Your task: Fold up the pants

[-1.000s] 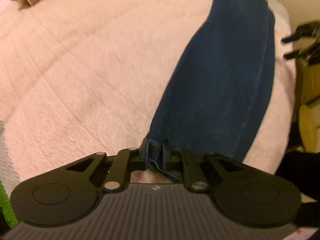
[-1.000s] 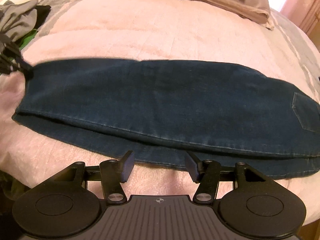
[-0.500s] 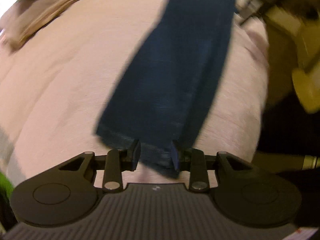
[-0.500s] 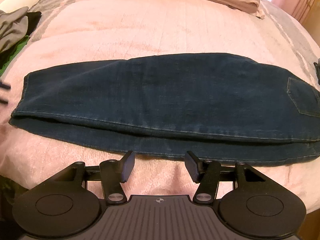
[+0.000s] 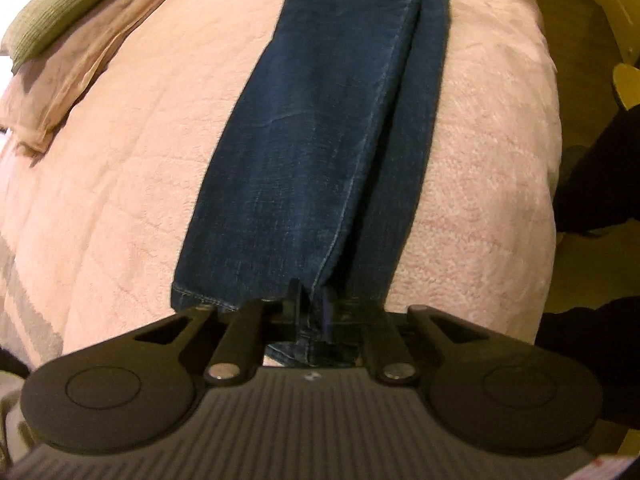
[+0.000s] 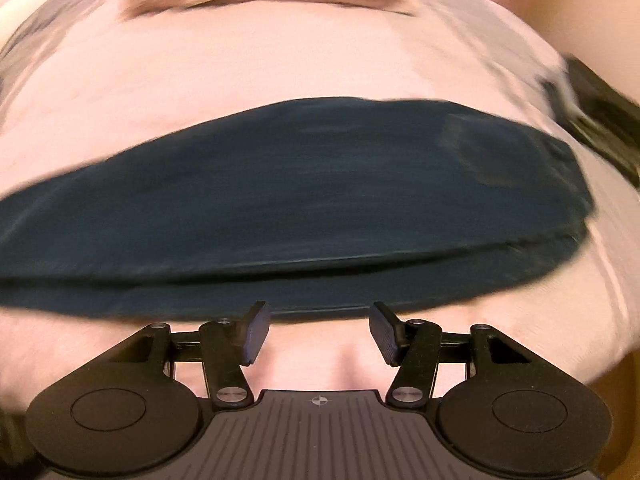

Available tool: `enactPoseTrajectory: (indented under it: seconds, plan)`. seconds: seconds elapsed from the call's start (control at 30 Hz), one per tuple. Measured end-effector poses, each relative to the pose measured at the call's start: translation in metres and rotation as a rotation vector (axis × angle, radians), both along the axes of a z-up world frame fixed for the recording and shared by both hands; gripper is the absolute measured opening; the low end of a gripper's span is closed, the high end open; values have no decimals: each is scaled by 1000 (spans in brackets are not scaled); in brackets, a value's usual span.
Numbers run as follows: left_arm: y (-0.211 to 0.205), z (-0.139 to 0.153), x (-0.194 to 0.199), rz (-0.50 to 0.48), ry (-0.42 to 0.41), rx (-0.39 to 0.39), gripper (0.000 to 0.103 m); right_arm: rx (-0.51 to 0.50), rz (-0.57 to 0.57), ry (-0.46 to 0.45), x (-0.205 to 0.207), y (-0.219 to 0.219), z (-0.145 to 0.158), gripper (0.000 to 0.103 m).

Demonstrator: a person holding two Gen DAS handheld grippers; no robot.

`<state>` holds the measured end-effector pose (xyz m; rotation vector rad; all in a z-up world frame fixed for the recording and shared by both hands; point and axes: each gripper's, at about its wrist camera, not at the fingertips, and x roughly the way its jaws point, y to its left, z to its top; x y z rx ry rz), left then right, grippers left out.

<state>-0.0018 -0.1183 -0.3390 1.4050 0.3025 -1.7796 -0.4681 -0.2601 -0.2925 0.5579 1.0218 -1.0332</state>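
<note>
Dark blue jeans (image 5: pixel 320 140), folded lengthwise leg over leg, lie on a pink bed cover (image 5: pixel 120 180) and run straight away from my left gripper (image 5: pixel 314 304). Its jaws are closing on the leg hem at the near end, and the denim is pinched between the pads. In the blurred right wrist view the jeans (image 6: pixel 300 200) lie crosswise, with the back pocket (image 6: pixel 488 152) at the right. My right gripper (image 6: pixel 318 332) hovers open just in front of their near edge. Nothing is between its fingers.
A green pillow (image 5: pixel 60 8) and pink pillows (image 5: pixel 80 72) lie at the far left of the bed. The bed's edge drops off at the right, where a person's dark sleeve (image 5: pixel 600 168) shows. A blurred dark thing (image 6: pixel 592 112) lies beyond the waist end.
The left gripper let go of the hem, opened briefly, then gripped it again nearer the seam and rolled. The right gripper slid right along the jeans towards the pocket end, staying open.
</note>
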Motion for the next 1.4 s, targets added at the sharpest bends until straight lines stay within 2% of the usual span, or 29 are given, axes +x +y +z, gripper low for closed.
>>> enactPoseTrajectory:
  seconds: [0.13, 0.27, 0.5, 0.6, 0.67, 0.77, 0.8, 0.83, 0.87, 0.97, 1.0, 1.1, 1.27, 1.3, 1.4]
  plan:
    - [-2, 23, -26, 9, -12, -34, 19, -11, -135, -79, -55, -48, 6, 53]
    - [-16, 36, -85, -9, 1, -94, 20, -2, -232, -154, -105, -95, 0, 53]
    - [-84, 11, -219, -76, -20, -175, 25, 33, -315, -292, -175, -148, -6, 53]
    - [-100, -13, -254, -132, -111, -190, 26, 58, -305, -336, -193, -161, -6, 53]
    - [-104, -25, -265, -150, -173, -189, 26, 59, -299, -344, -204, -169, -7, 53]
    - [-106, -32, -272, -178, -220, -179, 26, 54, -335, -365, -227, -182, -10, 53]
    - [-106, -33, -273, -183, -231, -173, 22, 53, -356, -371, -234, -187, -11, 53]
    - [-107, -32, -273, -183, -230, -163, 12, 52, -373, -382, -240, -192, -12, 53]
    - [-109, -32, -274, -183, -228, -152, 9, 47, -388, -398, -247, -197, -13, 53]
    - [-107, -29, -277, -186, -211, -151, 8, 20, -422, -424, -261, -216, -15, 53]
    - [-108, -29, -279, -184, -202, -138, 11, 16, -435, -439, -264, -222, -17, 53]
    - [-111, -32, -283, -197, -204, -145, 34, 33, -479, -493, -272, -238, -28, 53]
    - [-116, -44, -287, -235, -281, -157, 38, 56, -545, -611, -282, -251, -39, 51]
    - [-119, -47, -287, -239, -298, -155, 37, 60, -562, -619, -284, -252, -40, 49]
    - [-125, -46, -286, -227, -287, -119, 3, 80, -627, -612, -291, -253, -40, 21]
